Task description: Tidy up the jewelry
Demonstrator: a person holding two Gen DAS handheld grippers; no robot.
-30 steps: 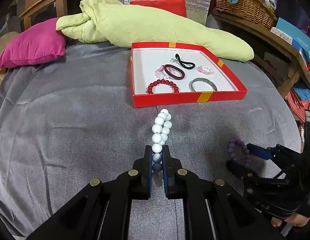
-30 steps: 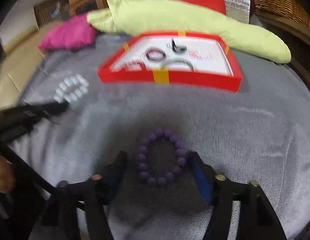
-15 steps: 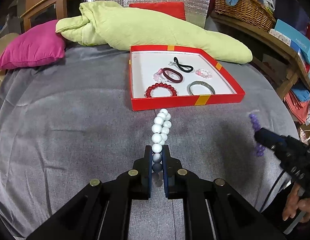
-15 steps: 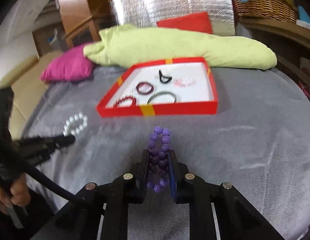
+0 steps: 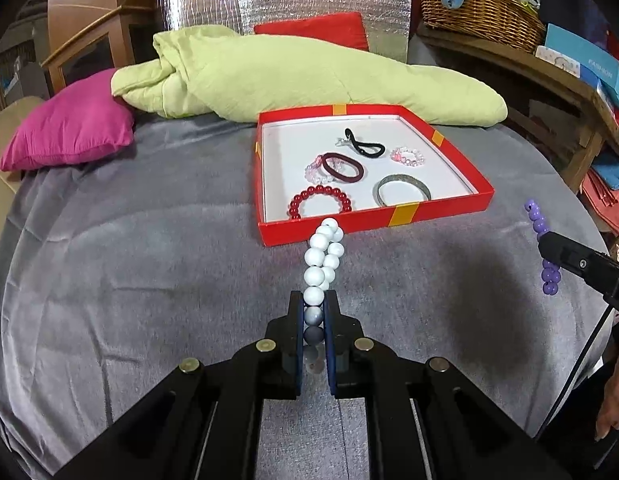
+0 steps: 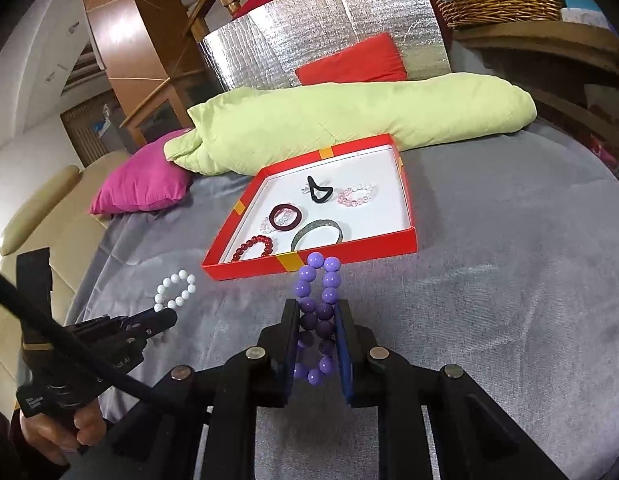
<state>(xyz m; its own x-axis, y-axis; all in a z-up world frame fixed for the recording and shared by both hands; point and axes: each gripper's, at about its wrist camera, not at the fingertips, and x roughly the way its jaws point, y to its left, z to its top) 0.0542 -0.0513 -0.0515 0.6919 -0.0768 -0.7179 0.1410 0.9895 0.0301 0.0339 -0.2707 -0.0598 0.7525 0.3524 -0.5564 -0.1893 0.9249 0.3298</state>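
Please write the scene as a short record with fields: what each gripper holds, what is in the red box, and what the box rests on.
left gripper: shut on white bracelet
right gripper: shut on purple bracelet
red box: open, on grey cloth
in box: red bracelet, metal bangle, maroon band, black band, two pink-clear bracelets

Left claw point(image 5: 313, 320) and right claw point(image 6: 318, 334) both clamped, angled downward.
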